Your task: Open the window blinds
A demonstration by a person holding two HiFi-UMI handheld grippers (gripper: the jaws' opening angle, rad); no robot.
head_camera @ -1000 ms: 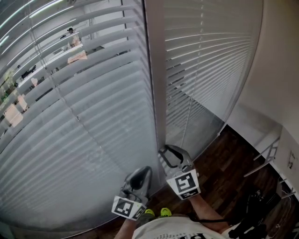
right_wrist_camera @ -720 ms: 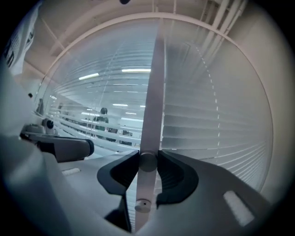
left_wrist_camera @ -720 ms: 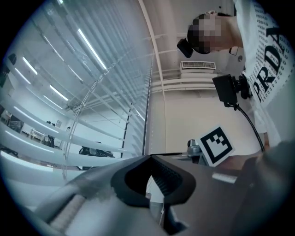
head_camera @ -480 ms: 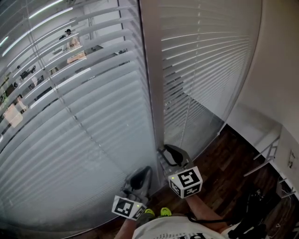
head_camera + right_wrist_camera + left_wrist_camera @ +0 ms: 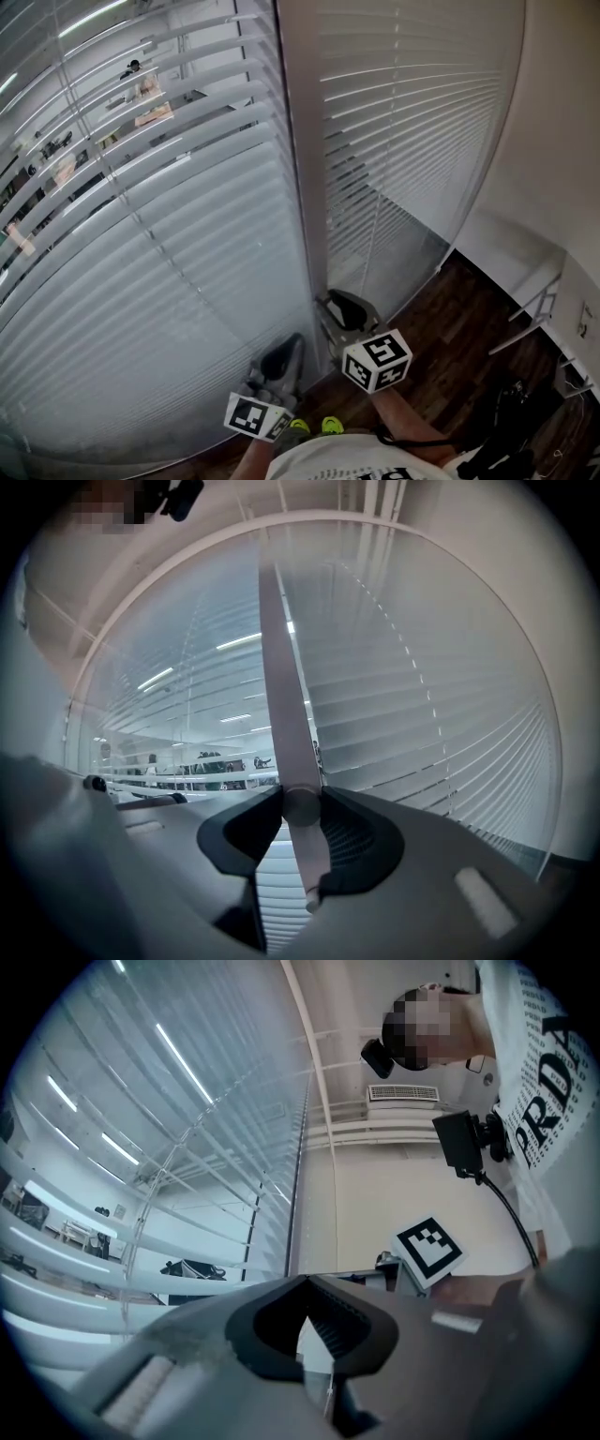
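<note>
The right gripper (image 5: 339, 309) is held low beside the pale upright frame (image 5: 305, 169) that divides the two window blinds. Its marker cube (image 5: 378, 360) is turned up toward the head camera. In the right gripper view, its fingers (image 5: 361, 841) are seen pinching a long pale rod (image 5: 281, 714), which runs upward from between them in front of the slats. The rod's lower end shows just below the fingers. The left gripper (image 5: 281, 356) is held just beside the right one, near the foot of the left blind (image 5: 169, 234). Its fingers (image 5: 342, 1330) are pressed together at the tips, and nothing can be made out between them. The slats of the left blind are tilted apart in the upper part, where a lit room is seen through the gaps, and they lie closer together lower down. The right blind (image 5: 412, 122) is mostly closed, with a band of slats standing apart about halfway down. A dark wooden floor (image 5: 459, 337) is seen below the right blind.
</note>
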